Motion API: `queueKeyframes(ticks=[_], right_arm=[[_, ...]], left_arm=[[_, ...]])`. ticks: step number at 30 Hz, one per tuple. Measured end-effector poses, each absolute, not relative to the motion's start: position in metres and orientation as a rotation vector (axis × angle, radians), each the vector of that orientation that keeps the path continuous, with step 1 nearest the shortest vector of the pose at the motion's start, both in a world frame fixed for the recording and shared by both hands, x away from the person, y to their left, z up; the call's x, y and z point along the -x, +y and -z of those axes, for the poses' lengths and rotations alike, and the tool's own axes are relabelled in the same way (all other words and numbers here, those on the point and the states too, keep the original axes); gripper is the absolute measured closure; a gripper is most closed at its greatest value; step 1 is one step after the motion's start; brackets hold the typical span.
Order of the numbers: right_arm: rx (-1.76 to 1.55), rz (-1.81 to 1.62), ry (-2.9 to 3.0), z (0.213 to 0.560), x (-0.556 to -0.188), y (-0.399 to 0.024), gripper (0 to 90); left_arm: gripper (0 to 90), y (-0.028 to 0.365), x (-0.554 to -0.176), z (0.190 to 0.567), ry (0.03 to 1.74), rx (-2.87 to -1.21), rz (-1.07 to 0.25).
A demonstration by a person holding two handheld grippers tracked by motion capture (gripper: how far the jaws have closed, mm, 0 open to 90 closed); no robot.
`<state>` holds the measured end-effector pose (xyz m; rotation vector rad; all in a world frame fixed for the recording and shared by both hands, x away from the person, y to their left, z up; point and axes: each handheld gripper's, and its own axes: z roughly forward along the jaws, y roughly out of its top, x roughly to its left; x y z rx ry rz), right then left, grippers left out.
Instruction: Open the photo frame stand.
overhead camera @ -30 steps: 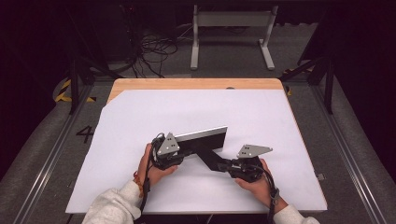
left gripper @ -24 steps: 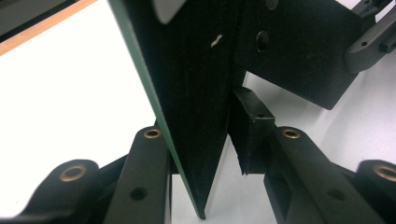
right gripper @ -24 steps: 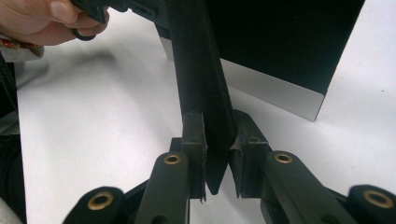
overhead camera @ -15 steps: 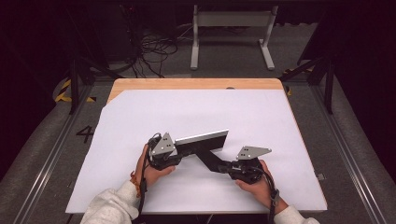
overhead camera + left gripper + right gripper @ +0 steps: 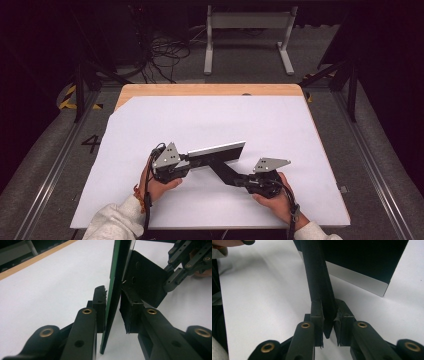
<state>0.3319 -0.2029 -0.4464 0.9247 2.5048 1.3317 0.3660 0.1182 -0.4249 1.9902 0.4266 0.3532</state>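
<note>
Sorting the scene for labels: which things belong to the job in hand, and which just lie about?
In the job:
- thin green-edged panel
- black flat piece
- left gripper, right gripper

Lying about:
- white table cover
- cables on the floor
- grey stand

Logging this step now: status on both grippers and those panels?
Left gripper closing on the upright green-edged panel. Right gripper clamped on the black plate. Both pieces meet over the white table. Nothing in the way.

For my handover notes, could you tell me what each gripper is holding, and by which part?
The left gripper clamps the thin green-edged panel by its near end; the right gripper clamps the flat black plate by its near tip.
</note>
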Motion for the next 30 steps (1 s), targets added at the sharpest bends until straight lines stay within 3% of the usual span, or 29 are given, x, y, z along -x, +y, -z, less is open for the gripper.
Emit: queueKeyframes(ticks=[30], right_arm=[[-0.903, -1.275, 2.525, 0.4472, -0.3221, -0.2047, 82.2]], left_arm=[[74.3, 0.1133, -0.3633, 0.4274, 0.400, -2.032, -0.356]])
